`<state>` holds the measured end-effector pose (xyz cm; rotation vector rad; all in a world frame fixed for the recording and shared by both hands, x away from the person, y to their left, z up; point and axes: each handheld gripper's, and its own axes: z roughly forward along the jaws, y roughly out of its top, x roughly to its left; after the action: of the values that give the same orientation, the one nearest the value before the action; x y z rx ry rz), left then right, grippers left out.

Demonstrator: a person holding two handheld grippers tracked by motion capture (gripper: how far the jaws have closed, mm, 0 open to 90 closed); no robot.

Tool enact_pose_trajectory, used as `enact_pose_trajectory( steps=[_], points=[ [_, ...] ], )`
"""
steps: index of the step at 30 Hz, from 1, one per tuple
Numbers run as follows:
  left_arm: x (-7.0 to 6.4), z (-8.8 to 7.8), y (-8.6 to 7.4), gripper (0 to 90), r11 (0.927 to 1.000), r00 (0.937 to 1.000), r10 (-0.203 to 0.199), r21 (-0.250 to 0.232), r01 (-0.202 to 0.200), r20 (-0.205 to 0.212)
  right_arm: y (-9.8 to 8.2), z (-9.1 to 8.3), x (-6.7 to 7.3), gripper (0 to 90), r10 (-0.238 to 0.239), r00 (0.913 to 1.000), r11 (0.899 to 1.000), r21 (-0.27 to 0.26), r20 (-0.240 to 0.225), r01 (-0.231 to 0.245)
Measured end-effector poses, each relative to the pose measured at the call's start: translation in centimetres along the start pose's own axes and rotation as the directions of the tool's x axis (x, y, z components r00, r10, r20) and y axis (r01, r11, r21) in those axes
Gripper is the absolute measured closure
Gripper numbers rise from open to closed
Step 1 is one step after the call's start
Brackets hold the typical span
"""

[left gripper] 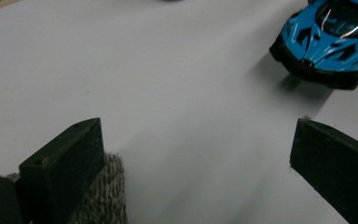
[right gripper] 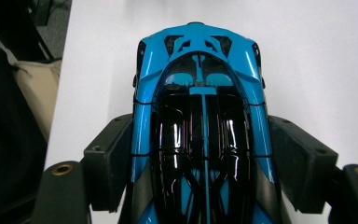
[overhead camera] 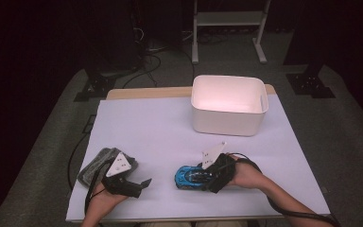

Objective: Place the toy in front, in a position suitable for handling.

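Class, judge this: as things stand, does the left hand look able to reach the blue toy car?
Probably yes: bare white table lies between the left tongs and the blue toy car, though the right tongs already straddle it.

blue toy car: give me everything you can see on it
The glossy blue and black toy sports car looks like painted metal or plastic, with a dark glazed canopy, black vents and a black lower edge. It sits upright on its wheels on the white table sheet, near the front edge, nose toward the left gripper. The right gripper straddles its rear half, a black jaw against each flank. The white bin stands behind it, apart.
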<state>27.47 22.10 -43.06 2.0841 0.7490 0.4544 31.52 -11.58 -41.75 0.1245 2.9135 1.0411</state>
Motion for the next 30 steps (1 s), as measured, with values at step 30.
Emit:
enact_pose_trajectory(
  steps=[30],
  points=[
    [2.5, -1.1, 0.1, 15.9, 0.9948, 0.9976, 0.067, 0.077, -0.066, -0.013, -5.2, -2.4, 0.8, 15.1, 0.155, 0.9872, 0.973, -0.18, 0.039, -0.145]
  ],
)
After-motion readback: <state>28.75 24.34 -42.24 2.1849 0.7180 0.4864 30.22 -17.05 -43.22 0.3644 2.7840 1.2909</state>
